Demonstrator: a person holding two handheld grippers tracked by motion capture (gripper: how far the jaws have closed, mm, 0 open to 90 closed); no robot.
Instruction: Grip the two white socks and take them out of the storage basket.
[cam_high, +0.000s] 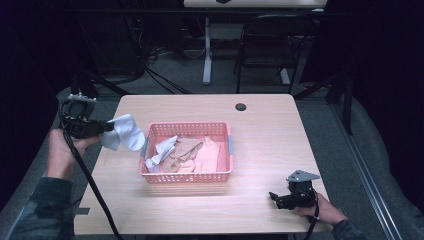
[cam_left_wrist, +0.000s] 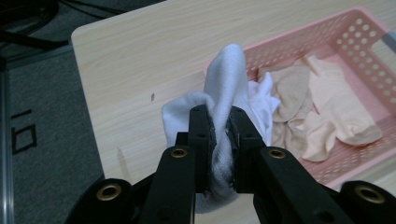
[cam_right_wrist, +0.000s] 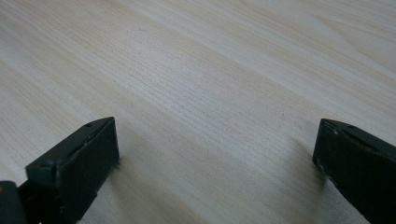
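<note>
The pale wooden worktop (cam_high: 270, 130) carries a pink perforated basket (cam_high: 187, 131) near its middle, with a small dark round hole (cam_high: 241, 107) in the board toward the far edge. Inside the basket lie beige and peach socks (cam_high: 197, 155) in a loose heap, and a white cloth (cam_high: 161, 152) at its left end. Left of the basket, above the worktop's left edge, the left tongs (cam_high: 107, 128) are clamped on a white sock (cam_high: 126, 132), which bulges out past the jaws and hangs clear of the board. The right tongs (cam_high: 272, 196) rest low at the near right of the worktop, jaws spread wide with bare wood between them
</note>
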